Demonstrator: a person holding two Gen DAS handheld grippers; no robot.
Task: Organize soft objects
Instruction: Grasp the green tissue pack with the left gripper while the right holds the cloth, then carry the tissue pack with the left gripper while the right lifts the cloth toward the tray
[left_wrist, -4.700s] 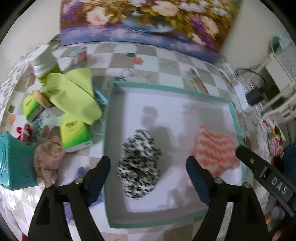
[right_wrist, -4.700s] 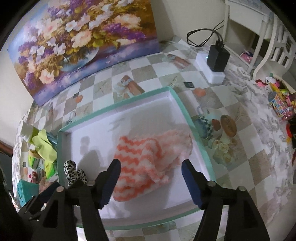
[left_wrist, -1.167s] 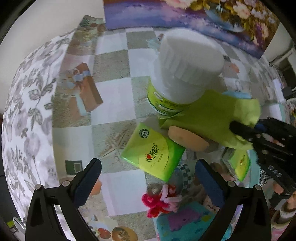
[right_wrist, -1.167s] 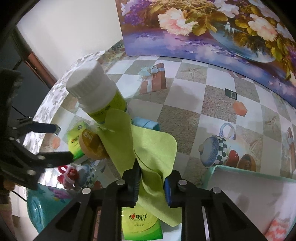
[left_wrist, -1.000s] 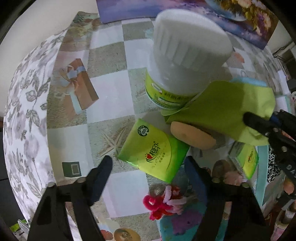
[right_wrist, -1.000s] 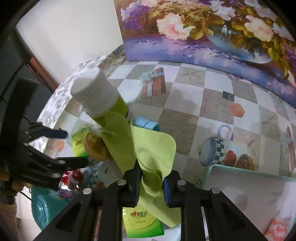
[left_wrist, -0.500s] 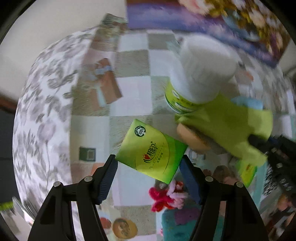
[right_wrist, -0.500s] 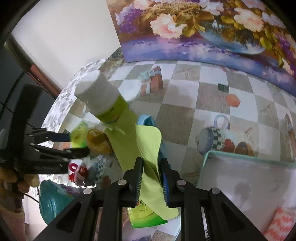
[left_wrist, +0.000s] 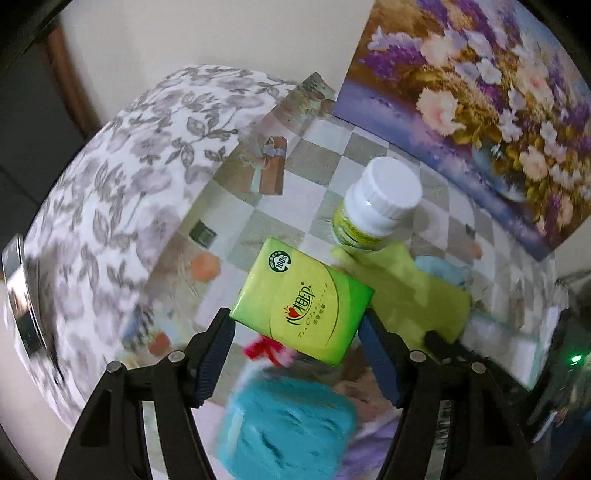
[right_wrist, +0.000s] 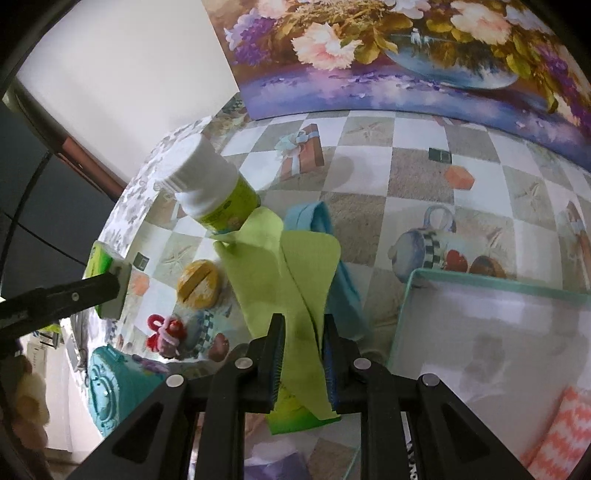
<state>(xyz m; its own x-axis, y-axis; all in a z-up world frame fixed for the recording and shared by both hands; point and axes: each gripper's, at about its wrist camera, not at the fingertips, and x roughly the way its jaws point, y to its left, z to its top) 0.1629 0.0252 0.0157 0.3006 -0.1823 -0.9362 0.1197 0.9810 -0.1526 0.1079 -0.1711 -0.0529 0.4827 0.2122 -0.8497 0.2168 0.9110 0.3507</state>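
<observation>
Gripping a green tissue pack (left_wrist: 301, 304) between its blue pads, the left tool (left_wrist: 295, 332) holds it above the table (left_wrist: 343, 155). The right tool (right_wrist: 302, 354) is clamped on a lime cloth (right_wrist: 284, 273), which trails left toward a white-capped bottle (right_wrist: 210, 188).

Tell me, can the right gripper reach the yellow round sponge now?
Probably not yet: the right gripper is shut on the green cloth, so nothing free can take the yellow sponge beside it.
</observation>
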